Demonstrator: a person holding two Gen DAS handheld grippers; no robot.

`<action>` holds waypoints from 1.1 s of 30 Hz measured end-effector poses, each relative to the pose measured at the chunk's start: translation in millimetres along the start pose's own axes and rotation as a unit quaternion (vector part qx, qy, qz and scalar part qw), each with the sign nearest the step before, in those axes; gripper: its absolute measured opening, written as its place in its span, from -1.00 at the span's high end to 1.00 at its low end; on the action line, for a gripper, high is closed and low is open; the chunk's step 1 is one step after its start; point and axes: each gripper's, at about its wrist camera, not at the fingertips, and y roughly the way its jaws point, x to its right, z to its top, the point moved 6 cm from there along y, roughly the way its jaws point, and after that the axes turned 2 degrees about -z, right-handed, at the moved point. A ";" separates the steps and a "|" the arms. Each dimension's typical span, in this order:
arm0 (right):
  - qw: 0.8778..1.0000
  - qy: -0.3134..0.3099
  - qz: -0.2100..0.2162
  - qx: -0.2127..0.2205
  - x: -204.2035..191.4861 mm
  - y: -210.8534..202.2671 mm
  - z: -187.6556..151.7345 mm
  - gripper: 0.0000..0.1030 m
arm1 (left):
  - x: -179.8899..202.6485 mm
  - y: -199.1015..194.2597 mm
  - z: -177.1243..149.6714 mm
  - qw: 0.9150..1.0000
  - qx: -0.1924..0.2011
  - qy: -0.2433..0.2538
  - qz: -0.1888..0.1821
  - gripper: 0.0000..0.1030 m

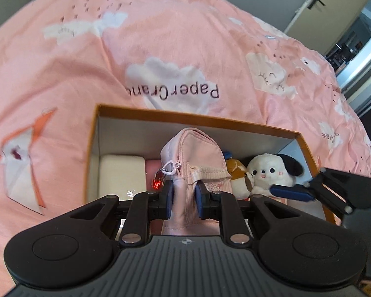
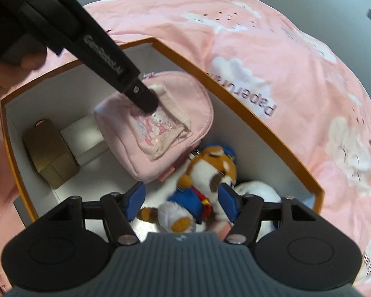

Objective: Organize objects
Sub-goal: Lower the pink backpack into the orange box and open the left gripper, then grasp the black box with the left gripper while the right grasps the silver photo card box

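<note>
Left gripper (image 1: pixel 184 196) clenched on a pink pouch (image 1: pixel 194 163), blue pads pressing both sides of it, held upright over an orange-rimmed box (image 1: pixel 197 118) with white inner walls. Pouch with a zipper along its top edge, a white heart pull (image 1: pixel 172 168) and a red charm (image 1: pixel 157 182) dangling beside the left pad. Seen from the right wrist, same pouch (image 2: pixel 158 121) tilted above the box (image 2: pixel 259 126), a printed cartoon pocket on its front, left gripper (image 2: pixel 146 99) reaching in from the upper left with a hand (image 2: pixel 2 74) behind it. Right gripper (image 2: pixel 183 203) released, nothing pinched, pads standing apart on either side of a plush tiger (image 2: pixel 205 175) lying on the box floor; contact with the plush not clear. Tiger orange and white, in a blue jacket and blue cap, just below the pouch. White plush (image 2: pixel 257 190) beside it at the box's near right corner; from the left wrist, a white dog (image 1: pixel 269 173) with a black ear, next to the tiger (image 1: pixel 237 173). One blue pad of the right gripper (image 1: pixel 291 193) just in front of the dog. At the box's far end, a brown box (image 2: pixel 49 153) and a white box (image 2: pixel 86 138) side by side. All resting on a pink quilt (image 1: pixel 160 37) printed with white clouds.
</note>
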 end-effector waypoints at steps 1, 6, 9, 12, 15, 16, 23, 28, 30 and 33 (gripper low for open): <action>1.000 0.006 -0.001 0.000 -2.6 2.5 0.9 -0.30 | -1.7 4.7 -0.5 1.000 -0.004 -0.010 0.001 0.60; 1.000 0.024 0.003 0.004 -1.2 16.1 2.0 -0.30 | -5.5 21.7 -5.0 0.999 -0.022 -0.016 0.018 0.60; 0.999 0.031 0.008 0.009 0.4 27.9 9.7 -0.30 | -3.3 25.4 -6.0 0.999 -0.024 -0.006 0.037 0.56; 0.999 0.039 0.010 0.005 1.7 31.9 8.7 -0.30 | 3.2 34.5 -10.7 0.994 -0.036 0.043 0.091 0.39; 0.999 0.051 0.013 0.002 3.5 32.9 7.2 -0.30 | 6.6 38.3 -11.5 0.990 -0.033 0.066 0.122 0.21; 0.998 0.056 0.014 0.002 4.0 31.8 6.6 -0.30 | 6.9 37.6 -10.1 0.990 -0.031 0.066 0.124 0.20; 0.994 0.101 0.008 0.038 9.2 2.2 7.3 -0.32 | 23.2 -6.9 -11.1 0.985 0.041 0.105 0.132 0.20; 0.983 0.154 0.009 0.095 6.0 -40.5 2.0 -0.40 | 56.9 -71.3 -30.8 0.984 0.110 0.126 0.066 0.20; 0.978 0.172 0.010 0.113 2.0 -57.1 -3.5 -0.40 | 69.5 -91.2 -45.4 0.981 0.125 0.139 0.046 0.20; 0.970 0.197 0.005 0.139 -6.4 -82.4 -16.7 -0.49 | 83.0 -114.9 -70.8 0.976 0.144 0.156 0.048 0.20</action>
